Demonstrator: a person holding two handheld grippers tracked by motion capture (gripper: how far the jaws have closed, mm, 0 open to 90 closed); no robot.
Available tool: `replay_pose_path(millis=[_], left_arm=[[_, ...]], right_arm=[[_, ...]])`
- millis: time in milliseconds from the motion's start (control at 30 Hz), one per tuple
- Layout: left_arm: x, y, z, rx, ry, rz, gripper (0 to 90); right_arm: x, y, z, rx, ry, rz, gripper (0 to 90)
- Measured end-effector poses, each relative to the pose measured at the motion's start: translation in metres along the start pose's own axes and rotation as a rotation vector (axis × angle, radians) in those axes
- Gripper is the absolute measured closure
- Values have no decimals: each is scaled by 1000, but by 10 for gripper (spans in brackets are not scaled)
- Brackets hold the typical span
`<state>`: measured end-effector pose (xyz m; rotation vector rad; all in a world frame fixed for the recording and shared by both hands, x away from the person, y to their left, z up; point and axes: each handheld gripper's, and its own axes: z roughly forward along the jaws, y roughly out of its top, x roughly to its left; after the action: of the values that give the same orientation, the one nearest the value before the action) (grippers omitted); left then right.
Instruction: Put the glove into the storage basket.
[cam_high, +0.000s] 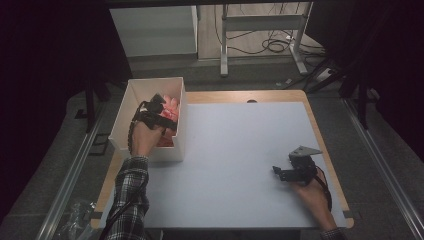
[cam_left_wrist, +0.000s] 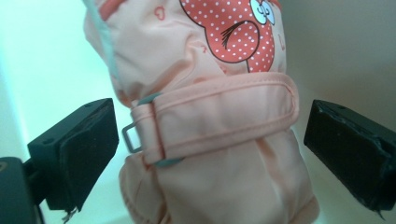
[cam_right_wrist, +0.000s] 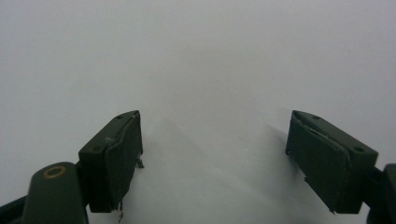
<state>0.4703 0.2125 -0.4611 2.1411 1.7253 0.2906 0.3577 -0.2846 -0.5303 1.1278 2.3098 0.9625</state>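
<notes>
The high view is dim, with dark, almost black edges; only the table (cam_high: 240, 150) is lit from above. Both gripper views are brighter but soft, with blurred black jaws and weak shadows.

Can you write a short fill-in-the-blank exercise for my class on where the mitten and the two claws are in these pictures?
1. The pink mitten lies inside the white ____.
2. The strap across the mitten ends in a small metal ____.
3. The left claw stands ____, its pads clear of the mitten.
4. The right claw hovers over the white ____.

Missing words: box; buckle; open; table
</notes>
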Motion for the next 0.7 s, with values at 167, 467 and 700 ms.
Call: replay_pose_path(millis=[167, 467, 700], left_arm=[[1, -4, -10, -34, 4, 11, 31], [1, -11, -30, -117, 6, 43, 25], [-2, -15, -47, -193, -21, 65, 25]], right_arm=[[0, 0, 0, 0, 0, 0, 188], [0, 0, 0, 0, 0, 0, 188], [0, 0, 0, 0, -1, 0, 188]])
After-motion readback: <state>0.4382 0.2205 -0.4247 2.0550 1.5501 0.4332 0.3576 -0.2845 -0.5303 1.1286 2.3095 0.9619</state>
